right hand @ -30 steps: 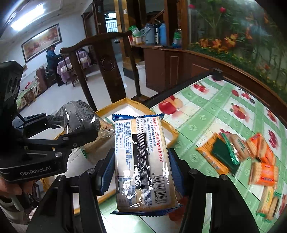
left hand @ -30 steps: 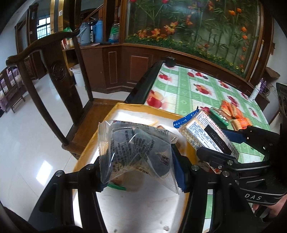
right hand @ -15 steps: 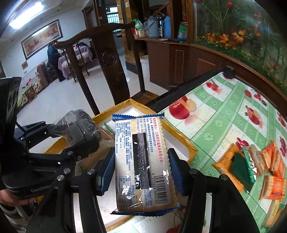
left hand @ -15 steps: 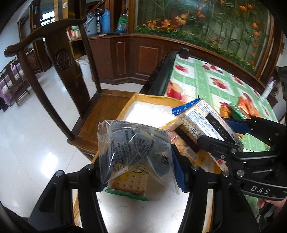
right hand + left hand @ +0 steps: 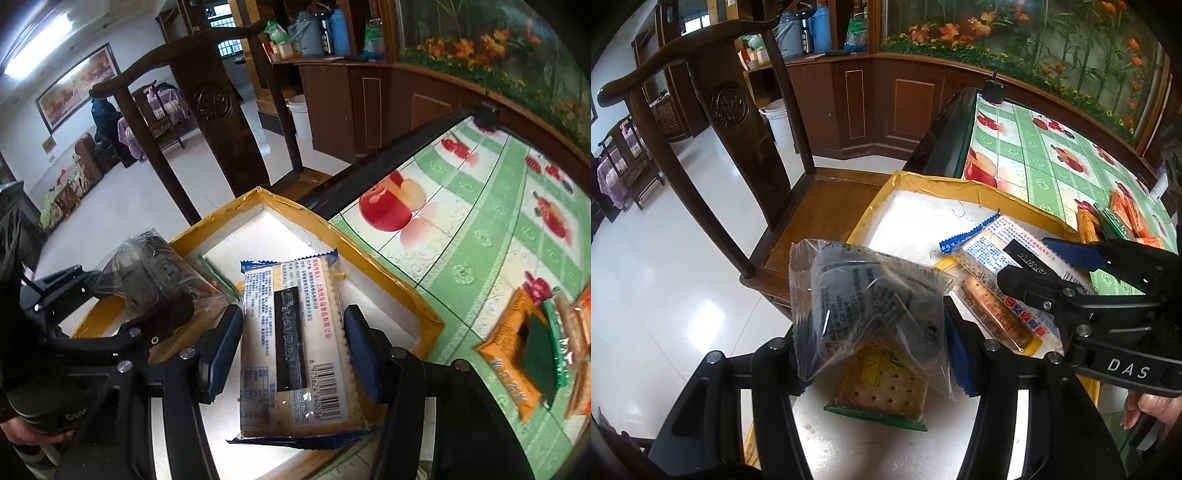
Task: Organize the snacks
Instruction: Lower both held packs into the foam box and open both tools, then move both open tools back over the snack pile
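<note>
1. Two hand-held grippers: the left hand-held gripper (image 5: 875,343) and the right hand-held gripper (image 5: 291,350), each clamped on one packet.
2. One clear packet (image 5: 864,310), between the left one's pads.
3. One blue-edged cracker packet (image 5: 295,350), between the right one's pads.
4. One box (image 5: 391,280) with yellow walls, below both.
5. Two packets lying in the box: a green-edged one (image 5: 882,398) under the left hand-held gripper, a long one (image 5: 1001,314) just right of it.
6. One heap of orange and green packets (image 5: 532,343) on the bench (image 5: 480,236), right of the right hand-held gripper; too blurred to count.
7. One chair (image 5: 738,122), ahead and left.
</note>
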Demonstrator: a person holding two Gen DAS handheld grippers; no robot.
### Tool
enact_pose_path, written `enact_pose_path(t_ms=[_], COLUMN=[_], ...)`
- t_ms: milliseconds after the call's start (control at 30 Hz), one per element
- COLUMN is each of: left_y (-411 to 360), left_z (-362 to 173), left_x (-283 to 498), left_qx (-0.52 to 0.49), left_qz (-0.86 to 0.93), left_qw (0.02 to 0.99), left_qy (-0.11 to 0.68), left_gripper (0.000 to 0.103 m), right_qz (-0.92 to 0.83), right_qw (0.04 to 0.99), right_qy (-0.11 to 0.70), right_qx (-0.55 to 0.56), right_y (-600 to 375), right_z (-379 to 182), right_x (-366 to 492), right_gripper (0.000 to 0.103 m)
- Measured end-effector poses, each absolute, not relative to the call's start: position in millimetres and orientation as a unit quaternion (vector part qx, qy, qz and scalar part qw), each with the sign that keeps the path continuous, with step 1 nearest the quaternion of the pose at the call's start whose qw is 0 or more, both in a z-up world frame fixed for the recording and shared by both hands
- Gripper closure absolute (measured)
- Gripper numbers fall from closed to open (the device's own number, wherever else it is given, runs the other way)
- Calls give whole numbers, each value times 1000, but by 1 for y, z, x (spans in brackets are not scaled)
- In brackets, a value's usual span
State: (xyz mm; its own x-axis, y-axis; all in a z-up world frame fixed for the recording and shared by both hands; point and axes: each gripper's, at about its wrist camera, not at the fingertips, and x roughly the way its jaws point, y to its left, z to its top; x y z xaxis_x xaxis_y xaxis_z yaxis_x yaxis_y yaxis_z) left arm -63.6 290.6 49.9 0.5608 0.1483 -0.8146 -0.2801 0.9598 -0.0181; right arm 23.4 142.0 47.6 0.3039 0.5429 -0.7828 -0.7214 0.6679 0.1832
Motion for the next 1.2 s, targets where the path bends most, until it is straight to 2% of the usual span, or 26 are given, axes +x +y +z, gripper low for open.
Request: enact_pose_path(t_ms=[200, 300, 433, 533, 733, 1200], left_y=[291, 286, 281, 276, 264, 185], left_z=[48, 49, 54, 63, 78, 108], left_x=[-62, -62, -65, -69, -75, -64], left_qx=[-78, -71, -69, -65, -78, -51], left_qz=[120, 126, 126, 127, 110, 55], left_qw=[877, 877, 880, 886, 893, 912], left_qy=[458, 459, 452, 442, 430, 403], left_gripper=[40, 36, 25, 20, 18, 16], right_qz=[400, 403, 402, 399, 370, 265], right_qw=[803, 802, 808, 816, 832, 856], right_qy=[434, 435, 425, 414, 412, 445], right_qx=[-78, -67, -62, -53, -43, 16], right_y=[136, 132, 123, 109, 64, -68], right_z=[50, 52, 59, 67, 73, 46], right_x=[22, 21, 15, 11, 6, 17], right_gripper=[46, 39, 32, 23, 22, 22])
